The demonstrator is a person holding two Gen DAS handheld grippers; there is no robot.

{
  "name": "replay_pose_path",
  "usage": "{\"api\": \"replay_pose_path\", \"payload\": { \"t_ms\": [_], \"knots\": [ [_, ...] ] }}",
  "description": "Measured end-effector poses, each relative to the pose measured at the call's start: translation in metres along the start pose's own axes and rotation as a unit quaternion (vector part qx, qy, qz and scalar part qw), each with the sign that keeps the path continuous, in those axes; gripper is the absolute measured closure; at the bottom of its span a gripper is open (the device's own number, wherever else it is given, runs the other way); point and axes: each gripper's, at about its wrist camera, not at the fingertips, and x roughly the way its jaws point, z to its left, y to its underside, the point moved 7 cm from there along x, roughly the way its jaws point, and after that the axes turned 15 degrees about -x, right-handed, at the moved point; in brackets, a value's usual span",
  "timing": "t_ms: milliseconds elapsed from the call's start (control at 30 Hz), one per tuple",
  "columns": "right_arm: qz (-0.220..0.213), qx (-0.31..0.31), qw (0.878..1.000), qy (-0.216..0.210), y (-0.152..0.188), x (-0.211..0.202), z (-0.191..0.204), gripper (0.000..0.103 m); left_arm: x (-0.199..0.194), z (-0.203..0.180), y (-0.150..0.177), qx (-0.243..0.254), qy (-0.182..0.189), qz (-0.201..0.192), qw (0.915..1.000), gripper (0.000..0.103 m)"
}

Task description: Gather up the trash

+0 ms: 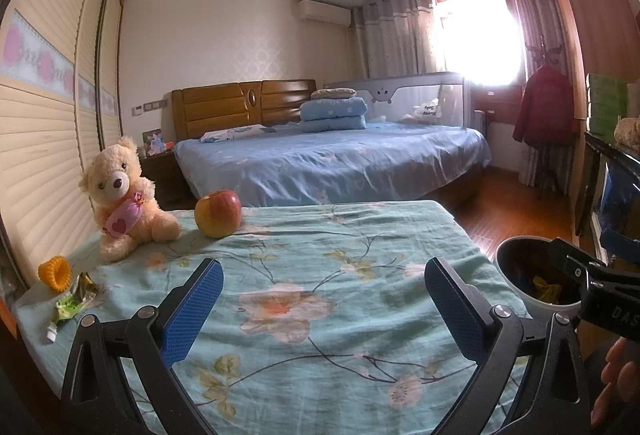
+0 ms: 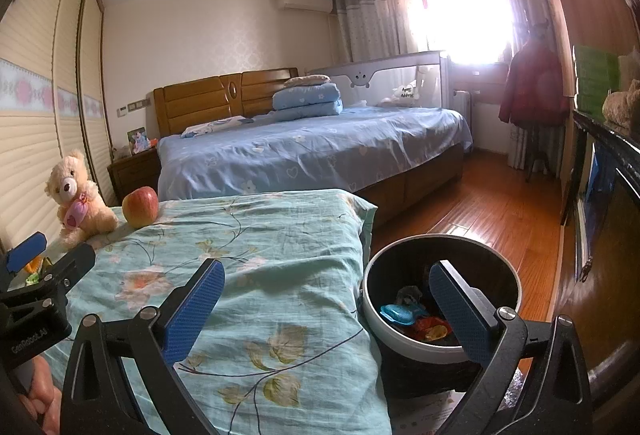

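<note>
A crumpled green wrapper [image 1: 74, 301] lies at the left edge of the floral cloth-covered table [image 1: 320, 267], beside an orange ring-shaped thing [image 1: 55, 272]. My left gripper [image 1: 324, 309] is open and empty above the cloth, right of the wrapper. A white bin with a black inside [image 2: 442, 295] stands off the table's right edge and holds several wrappers; it also shows in the left wrist view [image 1: 536, 275]. My right gripper [image 2: 326, 311] is open and empty, spanning the table edge and the bin.
A teddy bear [image 1: 126, 195] and an apple [image 1: 218, 213] sit at the table's far left. A big bed [image 1: 332, 155] lies beyond. Wooden floor [image 2: 488, 203] runs to the right, with a dark cabinet [image 2: 608, 195] along the right wall.
</note>
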Motion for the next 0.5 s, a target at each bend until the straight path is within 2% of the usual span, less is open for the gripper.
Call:
{"api": "replay_pose_path", "payload": {
  "t_ms": [500],
  "knots": [
    [0.000,0.000,1.000,0.000,0.0001,-0.0011,0.0000,0.000,-0.0014,-0.0015,-0.0004,0.001,0.002,0.002,1.0000,0.001]
  ]
}}
